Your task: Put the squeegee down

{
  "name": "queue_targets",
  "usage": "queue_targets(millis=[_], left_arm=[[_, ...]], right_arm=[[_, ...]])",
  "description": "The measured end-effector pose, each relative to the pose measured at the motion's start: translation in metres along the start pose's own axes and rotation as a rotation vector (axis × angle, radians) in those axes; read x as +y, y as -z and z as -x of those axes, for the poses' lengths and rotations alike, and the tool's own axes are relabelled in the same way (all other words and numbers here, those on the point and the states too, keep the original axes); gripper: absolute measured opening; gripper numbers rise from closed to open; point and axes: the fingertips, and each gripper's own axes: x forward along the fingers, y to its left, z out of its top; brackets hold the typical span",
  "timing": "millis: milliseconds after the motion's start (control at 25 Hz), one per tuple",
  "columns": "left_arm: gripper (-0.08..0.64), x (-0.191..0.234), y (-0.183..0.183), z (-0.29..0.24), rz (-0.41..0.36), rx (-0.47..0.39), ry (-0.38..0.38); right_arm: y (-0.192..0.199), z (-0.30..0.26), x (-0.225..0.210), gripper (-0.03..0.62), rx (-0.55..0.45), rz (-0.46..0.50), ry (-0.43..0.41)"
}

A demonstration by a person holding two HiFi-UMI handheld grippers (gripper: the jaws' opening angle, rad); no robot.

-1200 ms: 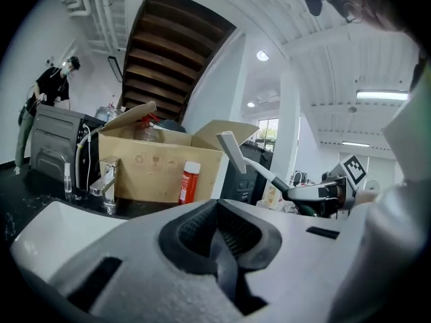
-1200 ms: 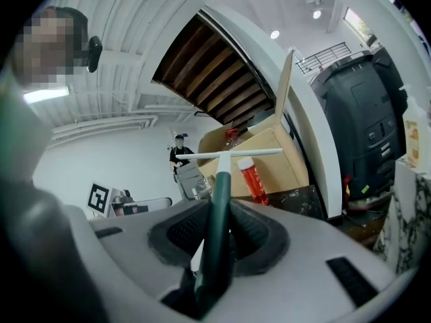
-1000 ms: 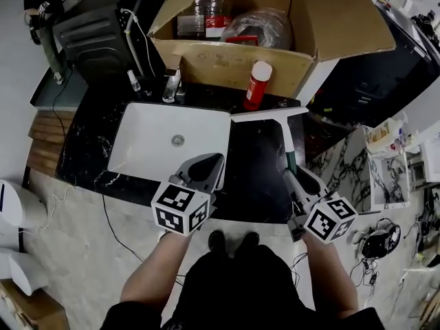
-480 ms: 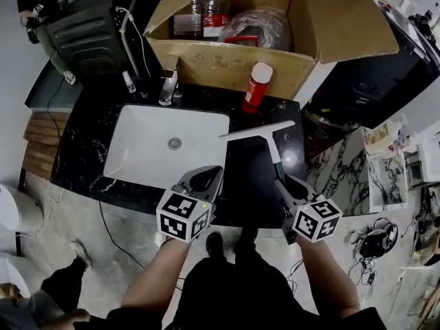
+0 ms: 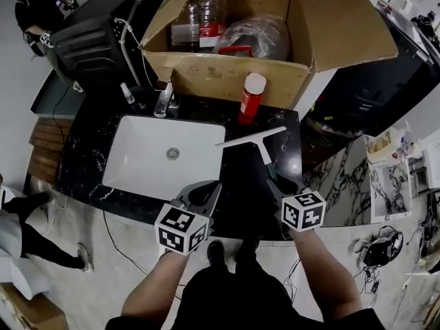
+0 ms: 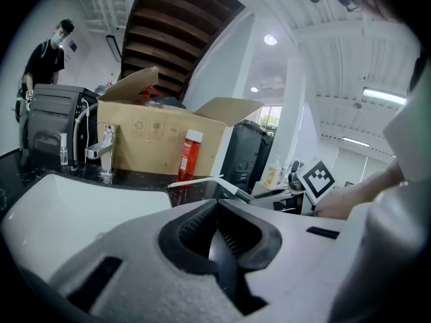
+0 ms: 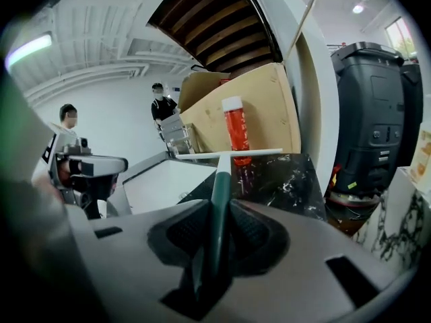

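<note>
Right gripper (image 5: 273,181) clamps my squeegee (image 5: 256,141) by its green handle, blade above the countertop's (image 5: 251,194) right end beside the sink (image 5: 148,158); left gripper (image 5: 206,192) jaws meet.

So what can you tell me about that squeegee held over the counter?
The squeegee is T-shaped: a long thin white blade bar across a straight handle, white near the head, dark green further back, and plastic-looking. The right gripper is shut on the green part, fingers pressing on both sides. The squeegee points away from the person, above the black marbled counter, right of the white sink and near a red bottle. Whether it touches the counter I cannot tell.
</note>
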Motion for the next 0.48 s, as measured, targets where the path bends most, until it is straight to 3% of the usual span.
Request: queue_targets(millis=[480], left_arm=[[0.009, -0.005, -0.014, -0.017, 0.016, -0.030, -0.028]], right_arm=[[0.022, -0.029, -0.026, 0.100, 0.145, 0.004, 0.021]])
